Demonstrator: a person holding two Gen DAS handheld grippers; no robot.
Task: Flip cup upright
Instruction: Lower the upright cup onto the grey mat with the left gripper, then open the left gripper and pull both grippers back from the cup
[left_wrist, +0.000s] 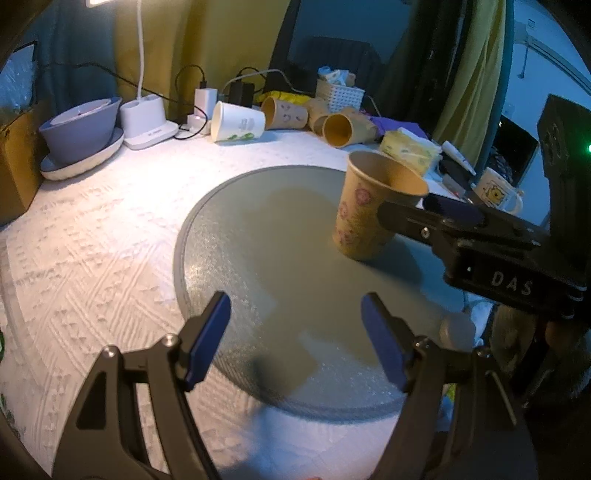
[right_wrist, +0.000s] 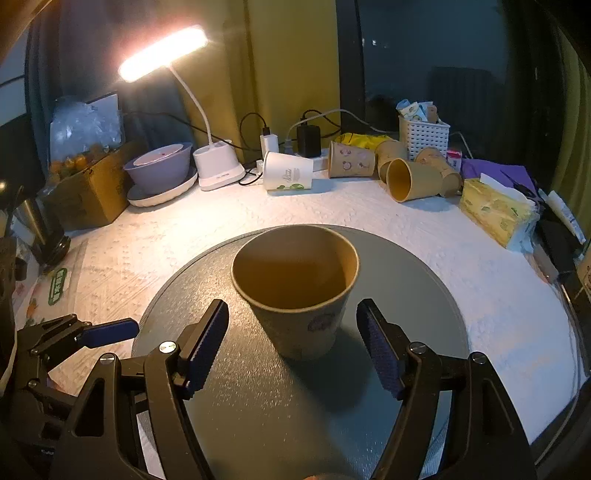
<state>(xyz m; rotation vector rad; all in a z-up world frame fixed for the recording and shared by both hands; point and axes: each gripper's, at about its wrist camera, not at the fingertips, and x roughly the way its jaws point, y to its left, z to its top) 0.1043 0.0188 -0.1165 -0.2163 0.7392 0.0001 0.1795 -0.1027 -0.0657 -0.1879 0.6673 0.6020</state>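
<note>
A brown paper cup (right_wrist: 299, 291) with pink flower prints stands upright, mouth up, on a round grey glass mat (right_wrist: 258, 406). My right gripper (right_wrist: 293, 343) is open, its blue pads on either side of the cup's lower half without touching it. In the left wrist view the cup (left_wrist: 369, 210) stands at the mat's (left_wrist: 258, 258) right side, with the right gripper's fingers (left_wrist: 443, 218) beside it. My left gripper (left_wrist: 295, 332) is open and empty over the mat's near part, well short of the cup.
Several paper cups (right_wrist: 406, 173) lie on their sides at the back of the white textured tablecloth. A lit desk lamp (right_wrist: 218, 166), a grey bowl (right_wrist: 159, 166), chargers, a white basket (right_wrist: 423, 133) and a tissue pack (right_wrist: 495, 210) line the back and right.
</note>
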